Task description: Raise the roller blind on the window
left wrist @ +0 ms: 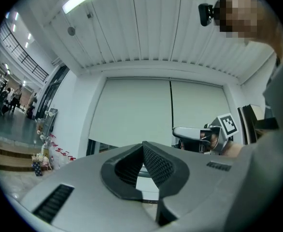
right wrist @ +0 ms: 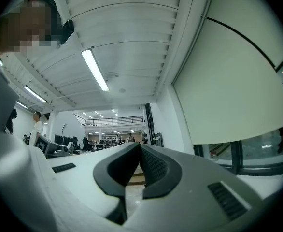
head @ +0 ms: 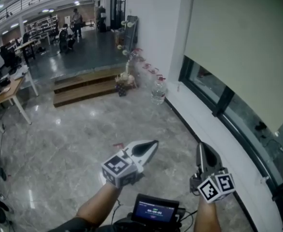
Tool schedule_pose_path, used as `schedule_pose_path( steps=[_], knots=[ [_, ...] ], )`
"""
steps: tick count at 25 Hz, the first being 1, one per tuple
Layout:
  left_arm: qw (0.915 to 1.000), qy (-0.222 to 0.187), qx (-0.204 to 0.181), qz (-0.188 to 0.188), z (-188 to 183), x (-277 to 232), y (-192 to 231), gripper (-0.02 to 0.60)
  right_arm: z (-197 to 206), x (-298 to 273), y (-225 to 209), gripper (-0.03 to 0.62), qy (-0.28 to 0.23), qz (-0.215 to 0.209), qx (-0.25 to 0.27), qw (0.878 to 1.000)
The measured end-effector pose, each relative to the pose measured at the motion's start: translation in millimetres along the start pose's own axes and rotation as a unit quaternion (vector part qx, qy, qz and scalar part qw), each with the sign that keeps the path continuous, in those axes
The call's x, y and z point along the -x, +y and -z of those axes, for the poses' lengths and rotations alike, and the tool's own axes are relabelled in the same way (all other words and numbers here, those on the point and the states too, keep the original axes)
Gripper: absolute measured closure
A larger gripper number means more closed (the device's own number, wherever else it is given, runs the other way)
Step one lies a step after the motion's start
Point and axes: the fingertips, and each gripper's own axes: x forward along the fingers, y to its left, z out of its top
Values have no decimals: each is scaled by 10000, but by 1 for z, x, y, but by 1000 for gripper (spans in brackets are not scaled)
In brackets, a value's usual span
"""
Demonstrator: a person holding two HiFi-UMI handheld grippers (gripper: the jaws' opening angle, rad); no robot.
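The blind (head: pixel 243 47) is being faced, up-right of the jaws (right gripper (head: pixel 202 148) nearer, left gripper (head: pixel 154 143) farther). Both jaw pairs are being held pressed together, empty.

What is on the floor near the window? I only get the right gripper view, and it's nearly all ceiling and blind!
Observer: In the head view a big clear water bottle stands on the floor, close to the wall.
Operator: Is the other gripper holding something?
Observer: No. The left gripper has its jaws together with nothing between them, as its own view shows.
Operator: Is it touching the blind?
Observer: No. The head view shows it held out over the floor, well apart from the roller blind.
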Motion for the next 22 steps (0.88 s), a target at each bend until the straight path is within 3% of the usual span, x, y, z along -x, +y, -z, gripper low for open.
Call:
schedule_pose_path(
  steps=[2, 7, 11, 15, 22],
  knots=[
    [9998, 59, -159, -70, 0, -5, 4, 591, -1, -7, -4, 589, -24, -37, -63, 10000],
    [9999, -71, 20, -129, -7, -28, 15, 591, -2, -27, -25, 589, -58, -130, -29, 9999],
    [9993, -41, -194, -314, -11, -54, 32, 591, -7, -47, -51, 589, -198, -225, -27, 9995],
    [9992, -99, -206, -326, -16, -81, 40, 591, -12, -64, -75, 589, -224, -287, 176, 9992],
    [9991, -88, -269, -326, -20, -133, 55, 591, -14, -91, -121, 589, -284, -427, 54, 9987]
  ],
)
